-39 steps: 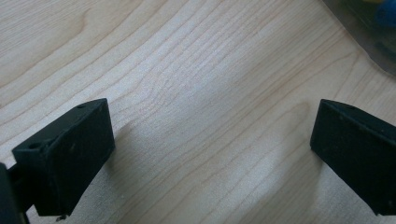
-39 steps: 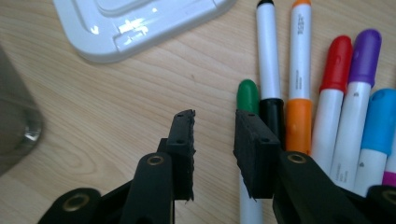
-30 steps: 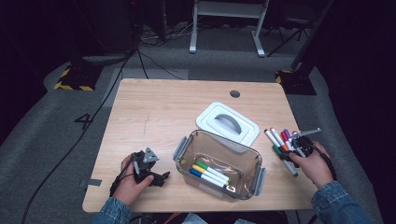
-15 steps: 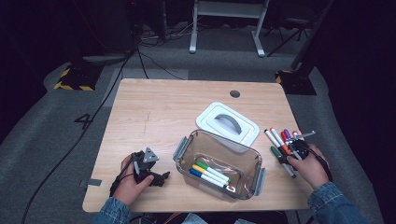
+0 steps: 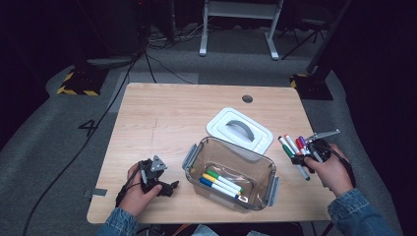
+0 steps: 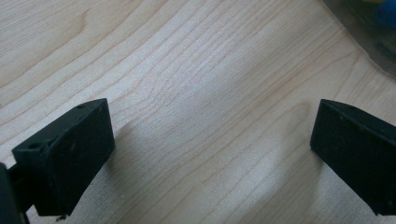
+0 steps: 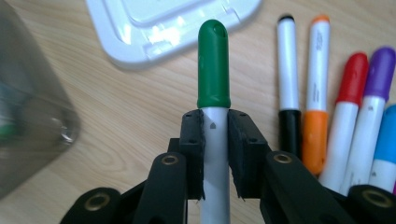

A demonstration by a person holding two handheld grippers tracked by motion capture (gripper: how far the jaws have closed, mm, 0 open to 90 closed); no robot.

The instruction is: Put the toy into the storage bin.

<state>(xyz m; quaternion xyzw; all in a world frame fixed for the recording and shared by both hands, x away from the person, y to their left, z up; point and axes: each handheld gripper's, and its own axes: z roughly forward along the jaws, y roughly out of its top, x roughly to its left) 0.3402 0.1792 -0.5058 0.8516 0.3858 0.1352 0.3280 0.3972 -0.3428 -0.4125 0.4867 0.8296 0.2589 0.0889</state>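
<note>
My right gripper [image 7: 215,126] is shut on a white marker with a green cap [image 7: 214,70], which points away from it just above the table. In the high view this right gripper [image 5: 296,158] is at the table's right edge with the green marker [image 5: 287,149] in it. Loose markers [image 5: 301,143] lie beside it: black [image 7: 287,70], orange [image 7: 316,93], red [image 7: 350,93], purple [image 7: 378,84]. A clear plastic box [image 5: 195,158] at front centre holds several markers [image 5: 221,182]. My left gripper [image 5: 169,187] rests at the front left, its jaws open over bare wood [image 6: 210,149].
A white lid with a grey handle [image 5: 239,129] lies behind the box. The wooden table [image 5: 162,118] has a round cable hole [image 5: 247,99] near its far edge. Cables and stand legs are on the floor beyond.
The right gripper has closed on the green marker and lifted it a little off the table. The left hand has stayed still.
</note>
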